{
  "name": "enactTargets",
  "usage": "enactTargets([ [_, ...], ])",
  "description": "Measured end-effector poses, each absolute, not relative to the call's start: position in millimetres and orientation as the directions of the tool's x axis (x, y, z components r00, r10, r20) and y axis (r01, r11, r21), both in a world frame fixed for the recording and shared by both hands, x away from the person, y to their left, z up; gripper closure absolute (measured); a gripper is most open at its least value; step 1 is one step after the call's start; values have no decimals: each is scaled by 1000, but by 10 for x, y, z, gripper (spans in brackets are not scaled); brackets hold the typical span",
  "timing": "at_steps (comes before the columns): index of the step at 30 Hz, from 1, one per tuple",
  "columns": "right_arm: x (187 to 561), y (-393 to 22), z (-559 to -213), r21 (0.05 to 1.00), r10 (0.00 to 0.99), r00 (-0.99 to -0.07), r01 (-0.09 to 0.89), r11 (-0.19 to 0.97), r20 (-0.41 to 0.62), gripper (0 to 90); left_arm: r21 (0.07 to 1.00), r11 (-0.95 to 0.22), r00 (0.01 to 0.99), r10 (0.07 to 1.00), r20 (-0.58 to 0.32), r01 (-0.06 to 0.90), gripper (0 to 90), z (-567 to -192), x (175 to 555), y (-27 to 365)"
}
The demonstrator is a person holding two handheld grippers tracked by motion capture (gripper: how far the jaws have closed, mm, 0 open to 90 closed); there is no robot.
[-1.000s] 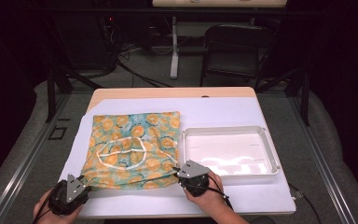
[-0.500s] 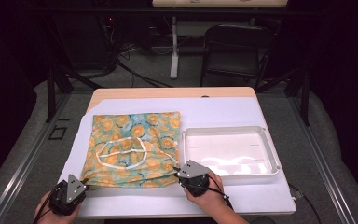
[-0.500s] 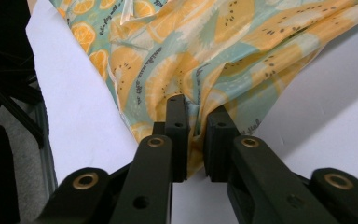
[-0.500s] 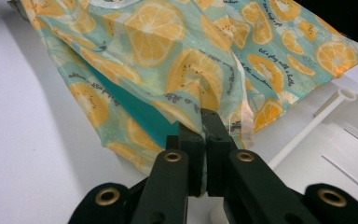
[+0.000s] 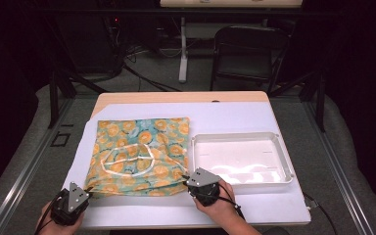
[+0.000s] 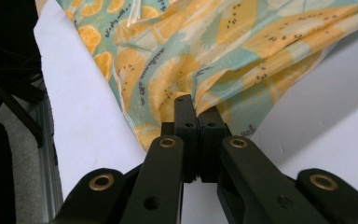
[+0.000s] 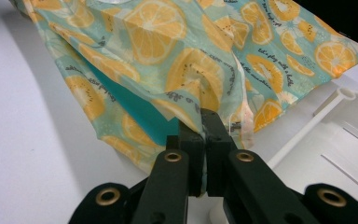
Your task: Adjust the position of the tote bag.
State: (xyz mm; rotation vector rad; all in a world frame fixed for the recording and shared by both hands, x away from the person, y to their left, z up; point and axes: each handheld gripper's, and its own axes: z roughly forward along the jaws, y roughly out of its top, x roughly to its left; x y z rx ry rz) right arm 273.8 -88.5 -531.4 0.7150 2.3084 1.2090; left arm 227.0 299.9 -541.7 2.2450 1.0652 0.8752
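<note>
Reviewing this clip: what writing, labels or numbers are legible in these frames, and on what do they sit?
"Let's play with a kettle": my best reading of the small script printed on the orange-slice cloth, right gripper view; the last words are uncertain.
More lines of script repeat across the cloth in both gripper views, too small or creased to read.
White tray: no writing visible.
Left gripper and right gripper: no markings visible.

Room dark beyond lit surface (image 5: 235, 110). Grey carpet floor (image 5: 142, 81); black cables (image 5: 127, 58) trail across it. Black folding chair (image 5: 247, 51) behind surface. White post (image 5: 182, 49) upright at centre back.
</note>
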Motion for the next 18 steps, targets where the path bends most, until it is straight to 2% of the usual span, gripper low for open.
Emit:
enactTargets([
  [6, 2737, -883, -5314, 839, 619, -774, 245, 485, -132, 898, 699, -520, 481, 831, 280, 490, 900, -5379, 2272, 3020],
  [18, 2781, -914, -5301, 853, 630, -775, 292, 432, -54, 900, 794, -284, 428, 903, 34, 538, 900, -5332, 2306, 3135],
])
